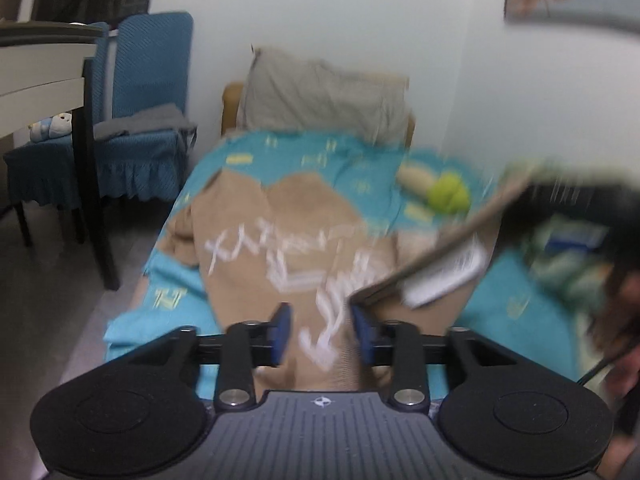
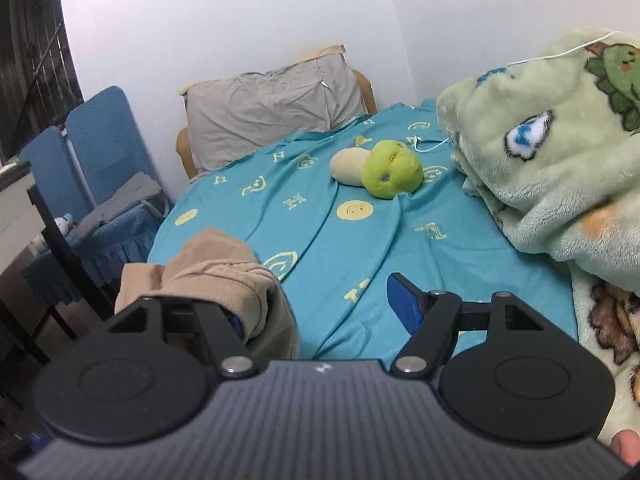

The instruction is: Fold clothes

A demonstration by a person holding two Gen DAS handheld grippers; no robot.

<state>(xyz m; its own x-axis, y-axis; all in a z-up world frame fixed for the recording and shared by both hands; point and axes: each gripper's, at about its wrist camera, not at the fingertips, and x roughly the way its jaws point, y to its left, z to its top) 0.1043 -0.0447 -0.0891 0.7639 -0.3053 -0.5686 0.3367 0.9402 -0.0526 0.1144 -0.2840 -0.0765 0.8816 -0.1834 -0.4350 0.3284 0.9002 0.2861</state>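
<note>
A tan garment [image 1: 280, 236] with white lettering lies spread on the teal bed sheet [image 1: 356, 168] in the blurred left wrist view. My left gripper [image 1: 322, 334] is open just above its near end, with cloth between the blue pads [image 1: 282, 332]. The right gripper [image 1: 568, 216] shows as a dark blur at the right, lifting a flap of the garment. In the right wrist view my right gripper [image 2: 320, 312] is open; a bunched tan fold [image 2: 224, 276] drapes over its left finger and hides that pad. The right pad [image 2: 404, 304] is bare.
A grey pillow [image 2: 272, 112] leans on the headboard. A green and cream plush toy [image 2: 380, 168] lies mid-bed. A pale green fleece blanket [image 2: 552, 160] is heaped on the right. Blue covered chairs [image 1: 132, 120] and a dark table frame [image 1: 92, 184] stand left of the bed.
</note>
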